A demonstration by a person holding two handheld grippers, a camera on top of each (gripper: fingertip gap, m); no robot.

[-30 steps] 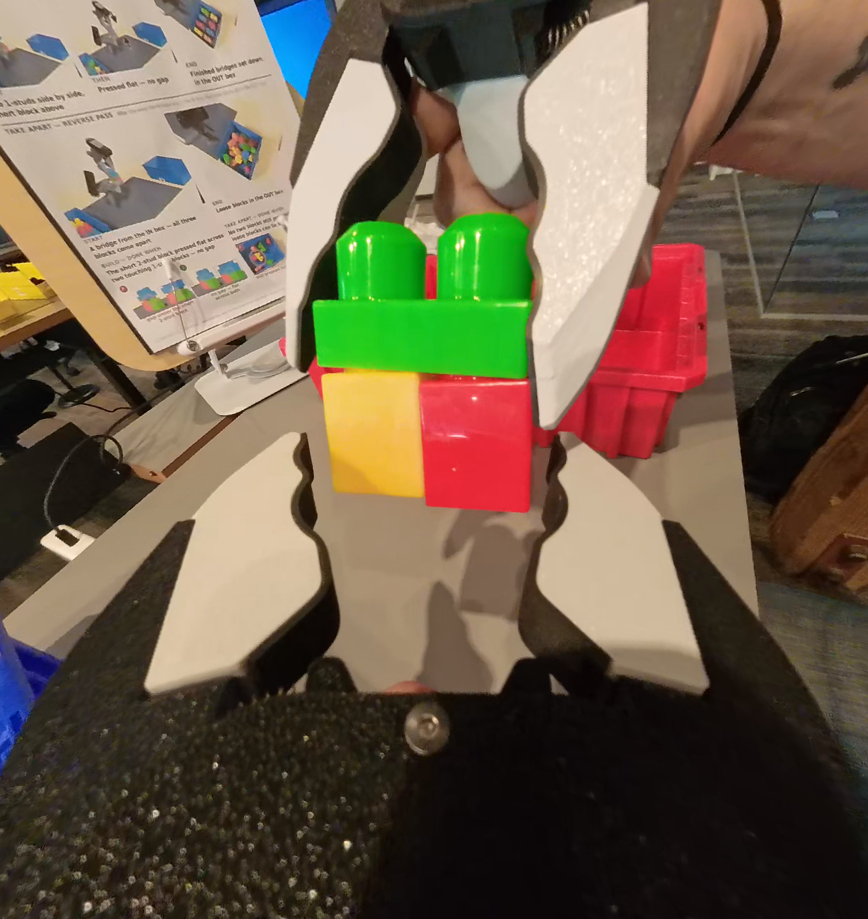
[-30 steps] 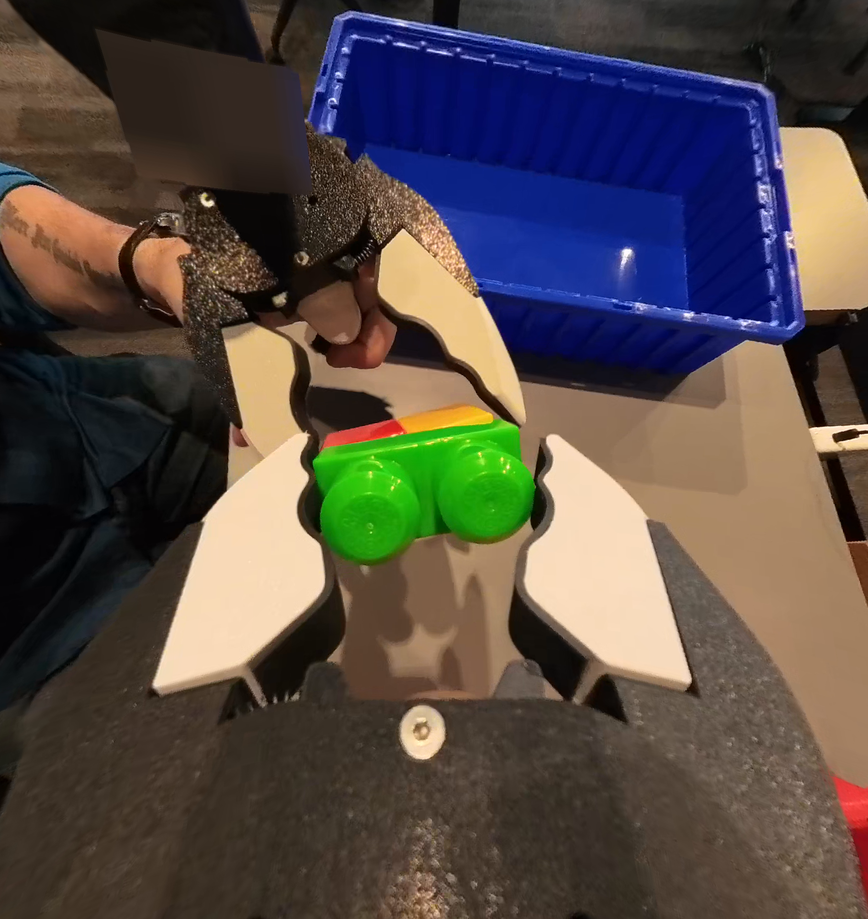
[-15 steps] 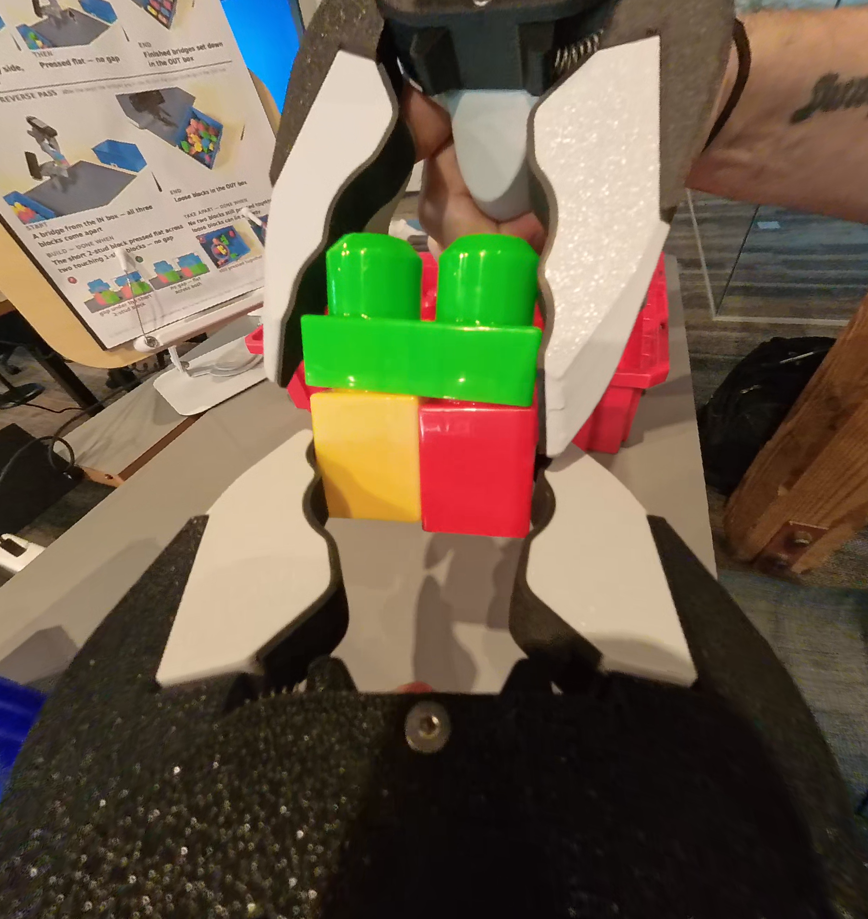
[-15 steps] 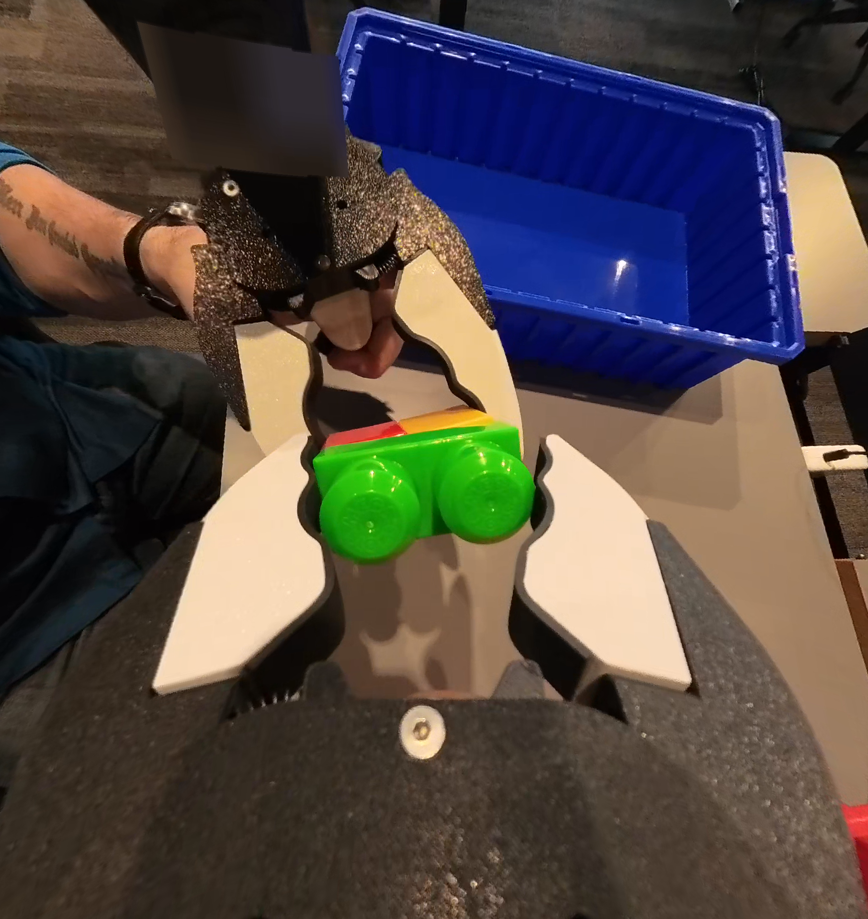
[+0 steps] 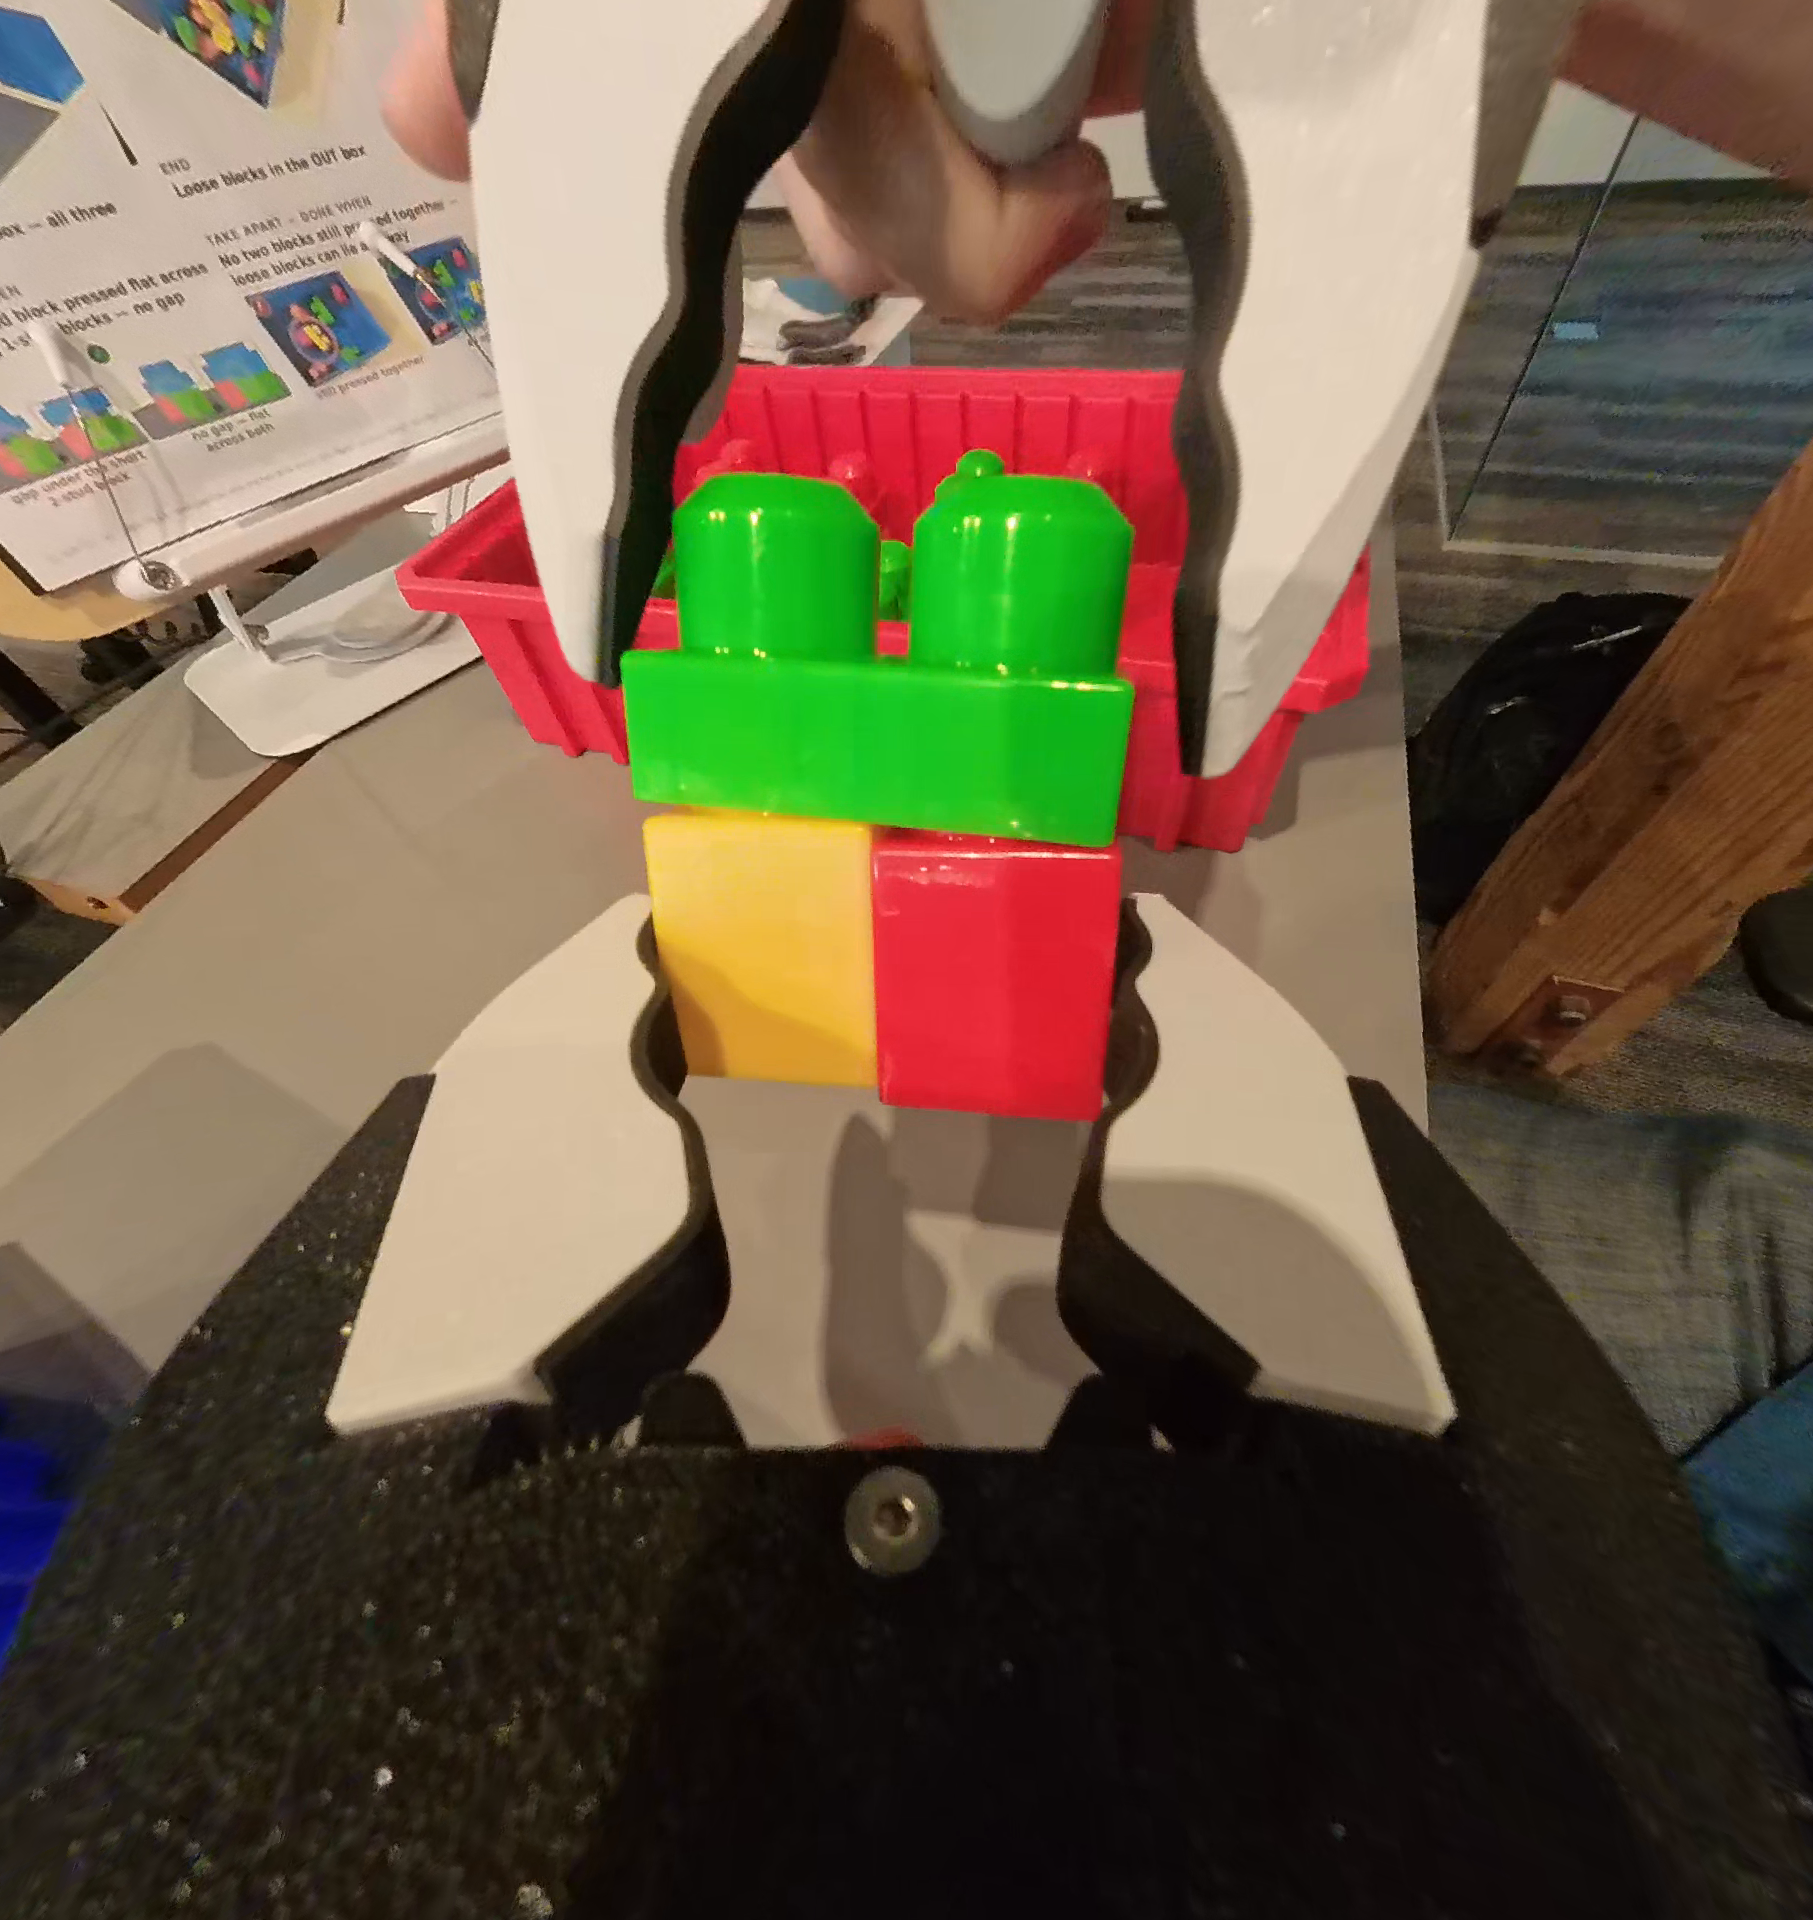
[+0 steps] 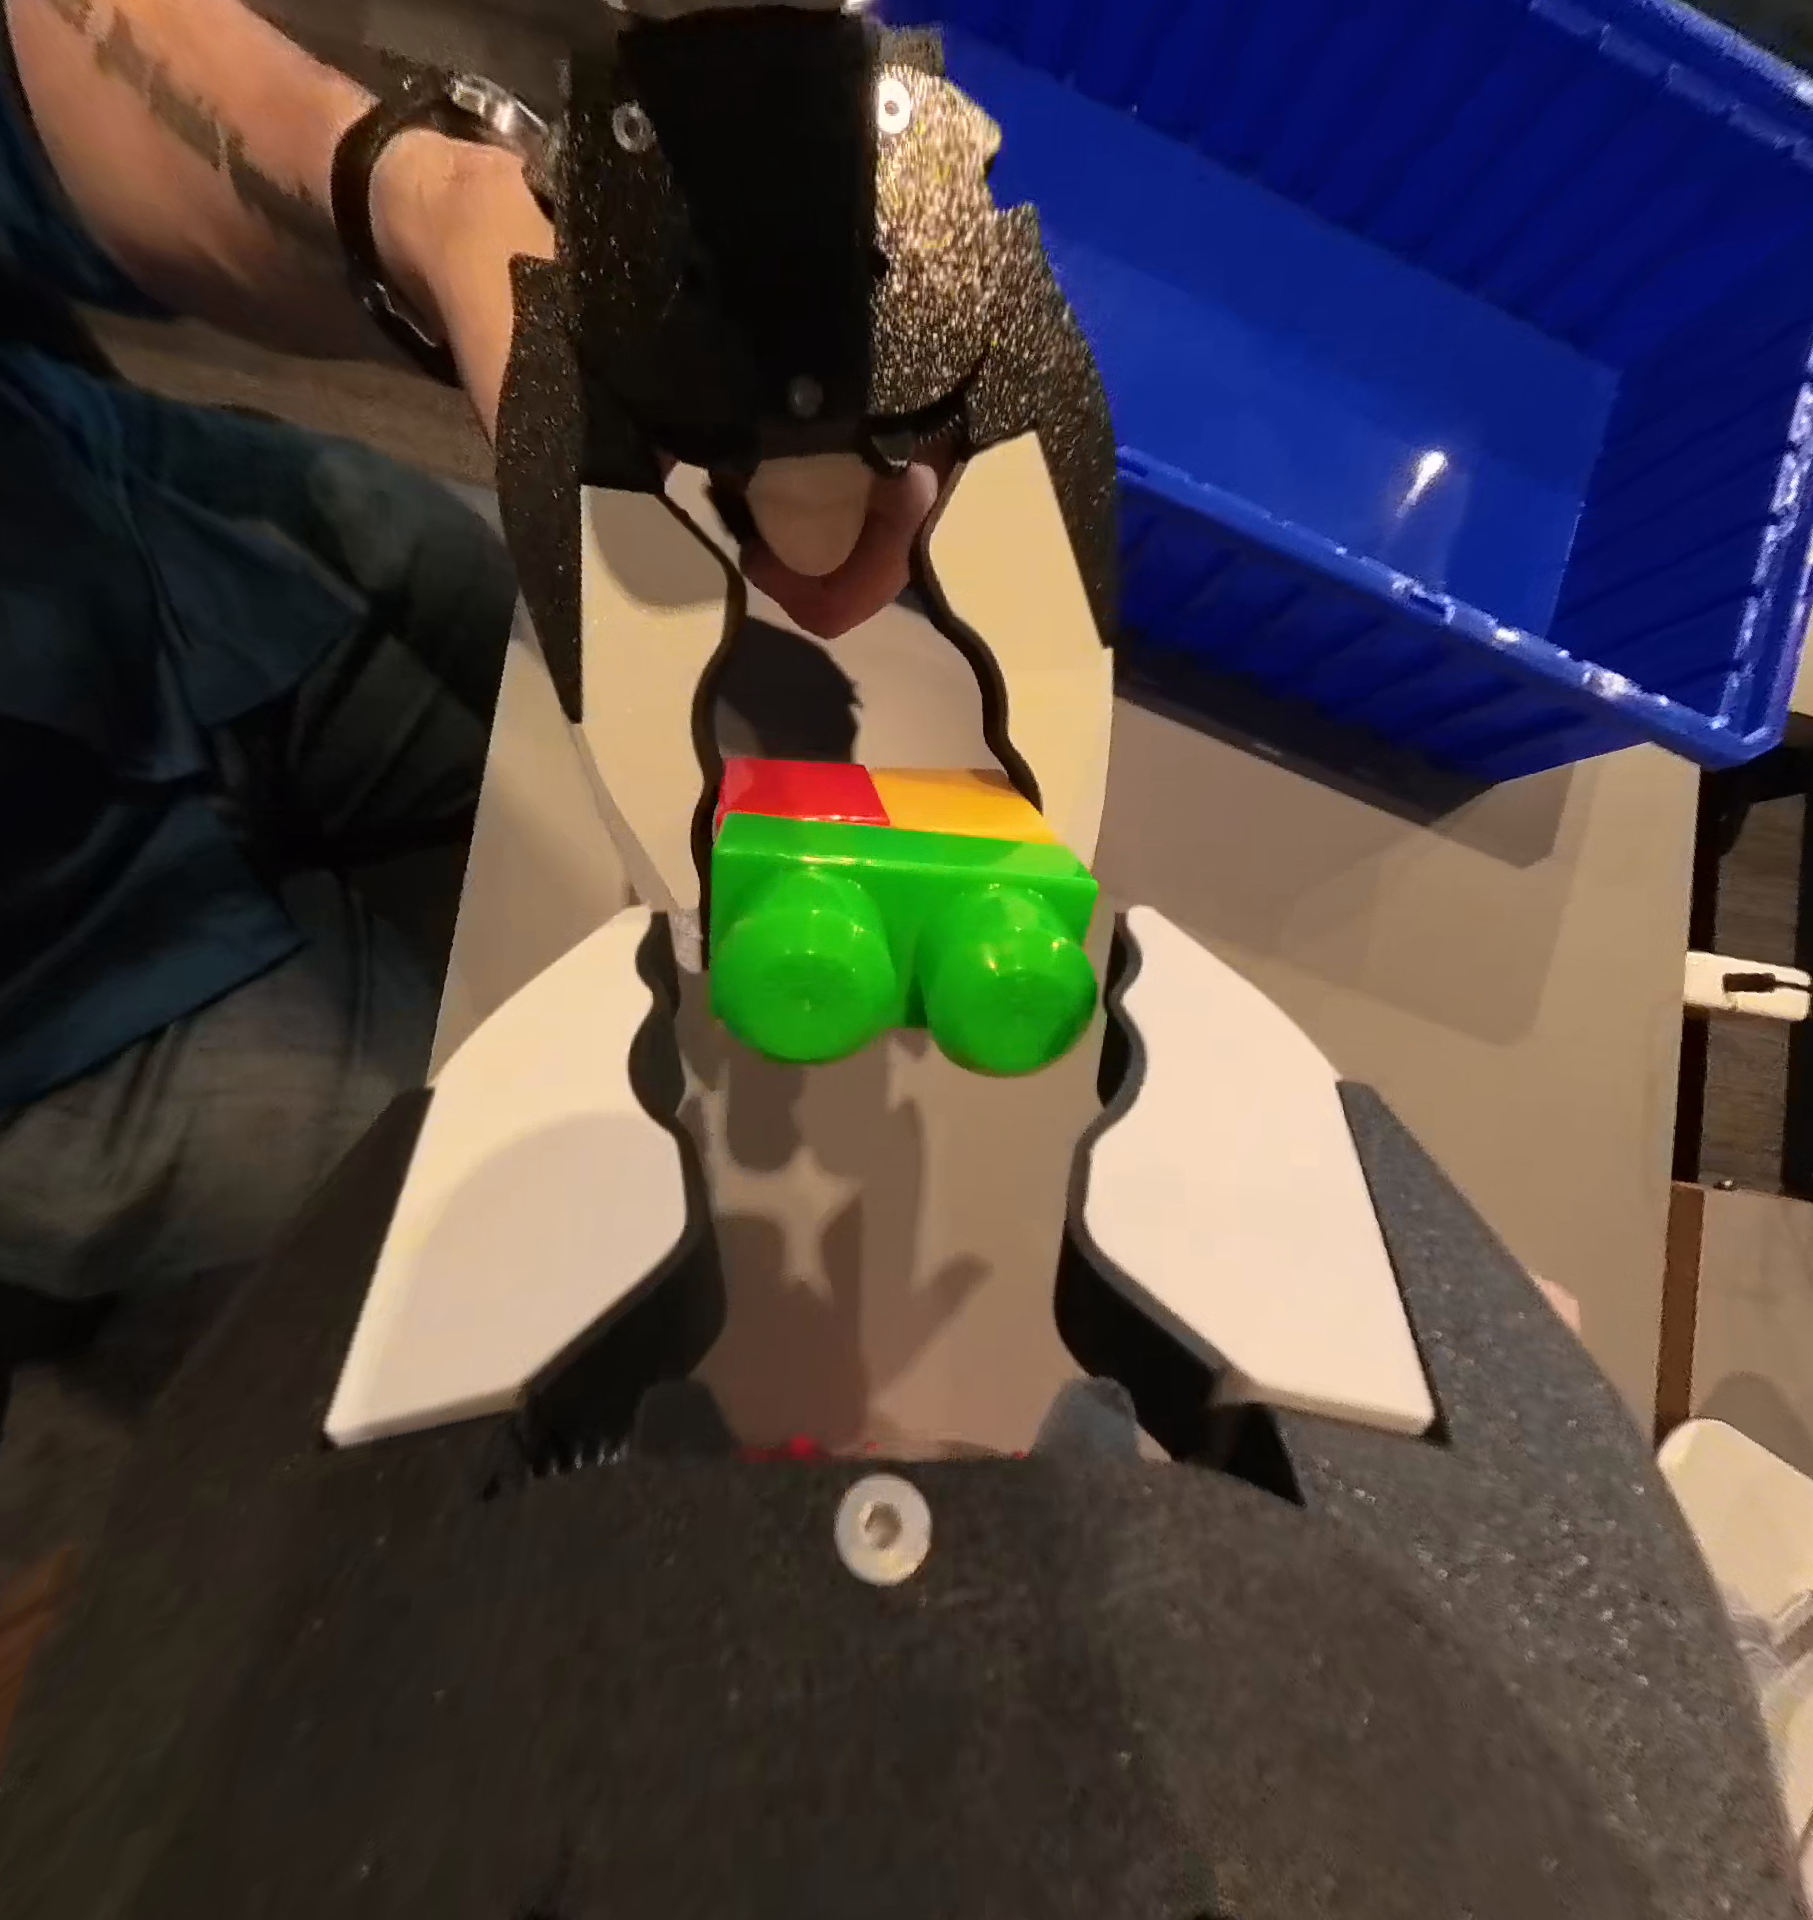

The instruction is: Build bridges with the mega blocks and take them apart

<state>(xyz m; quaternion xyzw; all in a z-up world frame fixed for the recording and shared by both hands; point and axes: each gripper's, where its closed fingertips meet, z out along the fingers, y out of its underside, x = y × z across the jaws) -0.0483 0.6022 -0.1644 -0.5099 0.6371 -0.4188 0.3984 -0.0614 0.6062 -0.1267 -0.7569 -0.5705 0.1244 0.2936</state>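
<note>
While left gripper (image 5: 886, 966) clamps yellow block (image 5: 767, 956) and red block (image 5: 995, 977) | green block (image 5: 881, 743) now tilts, loosening | right gripper (image 6: 886, 966) flanks it, grip unclear | take-apart starting

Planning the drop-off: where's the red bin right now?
Left wrist view, upper centre: red bin sits on the table behind the green block, poster stand to its left.

Three blocks are joined together: one green block (image 5: 876, 743), one yellow block (image 5: 762, 951) and one red block (image 5: 995, 977). There are two bins, a red bin (image 5: 1255, 769) far off and a blue bin (image 6: 1401, 343). Two grippers (image 5: 881, 997) (image 6: 886, 987) appear, plus one instruction sheet (image 5: 185, 270).
</note>
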